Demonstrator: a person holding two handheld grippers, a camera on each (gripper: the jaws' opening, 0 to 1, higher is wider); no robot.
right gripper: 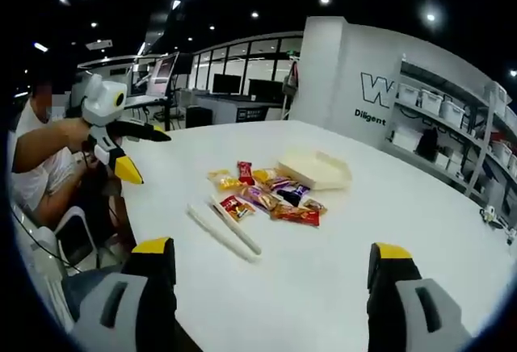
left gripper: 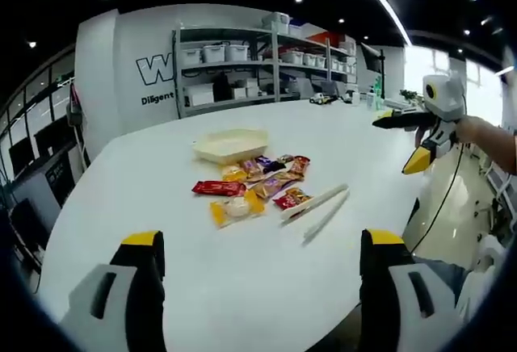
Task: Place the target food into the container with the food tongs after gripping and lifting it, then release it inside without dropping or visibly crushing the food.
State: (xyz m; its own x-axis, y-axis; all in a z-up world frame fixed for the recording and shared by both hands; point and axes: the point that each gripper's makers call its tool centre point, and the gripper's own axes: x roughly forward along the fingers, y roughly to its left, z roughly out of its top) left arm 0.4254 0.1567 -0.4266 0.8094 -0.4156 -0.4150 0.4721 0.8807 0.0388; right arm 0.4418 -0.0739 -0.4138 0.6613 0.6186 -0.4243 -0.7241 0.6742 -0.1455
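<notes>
In the left gripper view, a wall at the far left carries a large dark "W" [left gripper: 153, 68] with smaller writing below that begins "Diligent"; the rest is cut off by metal shelving [left gripper: 258, 65] stacked with white bins. On the white table [left gripper: 161, 174], a shallow cream container [left gripper: 231, 144] sits just behind a cluster of wrapped snacks [left gripper: 254, 184]: a red bar at the left, a yellow packet in front, orange, purple and red wrappers to the right. Their printing is too small to read. The white food tongs [left gripper: 317, 209] lie flat just right of the pile, touching nothing but the table. The left gripper [left gripper: 262, 267] hangs low over the near table edge, jaws spread wide and empty. At the far right, the right gripper [left gripper: 420, 138] is held up in a hand, clear of the table, and is empty.

In the right gripper view, the left gripper [right gripper: 133, 152] appears at the left, held by a seated person in a white shirt. The tongs [right gripper: 224, 228] lie left of the snacks [right gripper: 266, 194], with the container [right gripper: 315, 170] to their right. The right gripper [right gripper: 275, 275] has its jaws wide apart, holding nothing. The same "W" [right gripper: 378, 90] shows on the wall at right.
</notes>
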